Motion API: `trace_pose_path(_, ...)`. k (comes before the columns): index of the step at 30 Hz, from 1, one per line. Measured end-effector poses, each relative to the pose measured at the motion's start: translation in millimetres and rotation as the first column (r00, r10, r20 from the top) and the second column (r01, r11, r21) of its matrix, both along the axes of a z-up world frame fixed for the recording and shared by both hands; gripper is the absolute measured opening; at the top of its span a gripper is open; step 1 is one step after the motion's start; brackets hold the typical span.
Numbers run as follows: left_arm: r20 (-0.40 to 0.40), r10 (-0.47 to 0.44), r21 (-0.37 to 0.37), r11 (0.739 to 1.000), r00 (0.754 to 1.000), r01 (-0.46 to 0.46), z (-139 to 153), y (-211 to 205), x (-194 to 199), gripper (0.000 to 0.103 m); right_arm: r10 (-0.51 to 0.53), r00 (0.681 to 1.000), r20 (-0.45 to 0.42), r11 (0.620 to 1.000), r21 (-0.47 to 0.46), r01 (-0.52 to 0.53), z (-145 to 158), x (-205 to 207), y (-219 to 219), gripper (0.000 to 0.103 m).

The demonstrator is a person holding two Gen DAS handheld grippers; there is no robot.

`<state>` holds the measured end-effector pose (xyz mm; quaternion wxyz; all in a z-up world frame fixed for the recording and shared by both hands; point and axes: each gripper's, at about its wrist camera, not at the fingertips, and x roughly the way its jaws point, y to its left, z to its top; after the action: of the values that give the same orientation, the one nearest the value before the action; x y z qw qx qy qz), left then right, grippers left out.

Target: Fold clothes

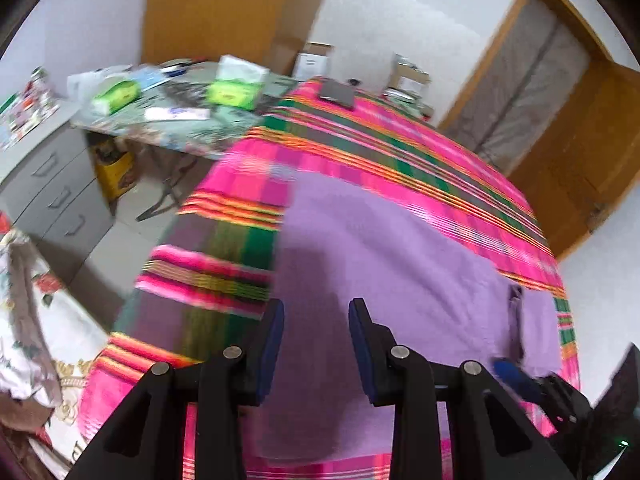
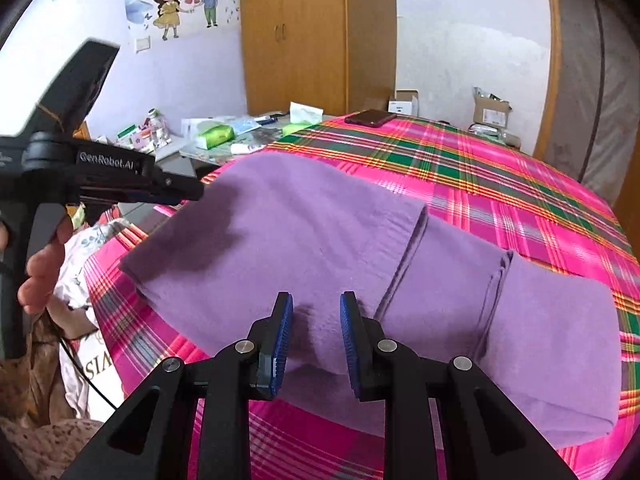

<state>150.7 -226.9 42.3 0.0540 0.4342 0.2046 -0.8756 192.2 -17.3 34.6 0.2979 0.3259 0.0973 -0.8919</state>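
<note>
Pink plaid bedspread [image 2: 500,184] covers a bed; a purple garment [image 2: 280,240] lies flat across its near edge, partly folded (creases toward the right). Both grippers hover over it — left gripper [image 1: 316,340] and right gripper [image 2: 316,336] each part-open, holding nothing.

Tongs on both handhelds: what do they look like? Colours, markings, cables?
Both tongs, left and right, have black angular linkage arms with round silver pivot pins and blue ribbed pads. Seen from the right wrist, the left unit's black body bears white "GenRobot.AI" lettering. A thin black cable hangs below it.
</note>
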Motion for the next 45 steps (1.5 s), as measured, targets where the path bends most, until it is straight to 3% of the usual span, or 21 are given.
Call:
trace_pose_path(8, 0.039, 0.063, 0.042, 0.997, 0.997, -0.065, -12.3, -33.9, 13.2, 0.034, 0.150, 0.987, -0.056, 0.988, -0.018, -0.151, 14.8, 14.7, -33.8, 0.028)
trace_pose_path(12, 0.059, 0.068, 0.072, 0.995, 0.996, -0.072, -19.8, -40.8, 13.4, 0.034, 0.265, 0.963, -0.055, 0.963, -0.031, -0.267, 14.0, 21.4, -60.9, 0.051)
trace_pose_path(15, 0.070, 0.068, 0.079, 0.994, 0.995, -0.074, -24.2, -42.9, 13.2, 0.034, 0.352, 0.936, -0.034, 0.936, -0.022, -0.352, 8.3, 28.5, -85.8, 0.052)
trace_pose_path(21, 0.094, 0.062, 0.081, 0.994, 0.994, -0.070, -30.9, -45.5, 8.6, 0.034, 0.424, 0.905, -0.012, 0.904, 0.061, -0.423, -8.4, 37.8, -124.7, 0.052)
trace_pose_path(27, 0.086, 0.064, 0.133, 0.988, 0.994, -0.075, -32.6, -56.8, 0.5, 0.034, 0.407, 0.912, -0.056, 0.901, 0.190, -0.390, -20.8, 46.8, -148.2, 0.052)
trace_pose_path(33, 0.071, -0.011, 0.183, 0.983, 0.997, -0.002, -34.2, -57.0, -18.9, 0.034, 0.325, 0.943, -0.067, 0.931, 0.195, -0.308, -25.2, 42.1, -144.7, 0.052)
trace_pose_path(38, 0.075, -0.051, 0.215, 0.976, 0.996, 0.034, -36.5, -55.0, -37.8, 0.034, 0.300, 0.949, -0.098, 0.936, 0.220, -0.274, -30.0, 47.0, -145.5, 0.052)
trace_pose_path(45, 0.091, -0.083, 0.239, 0.969, 0.992, 0.059, -34.9, -51.9, -54.4, 0.034, 0.297, 0.946, -0.130, 0.935, 0.239, -0.261, -31.0, 53.5, -141.1, 0.033)
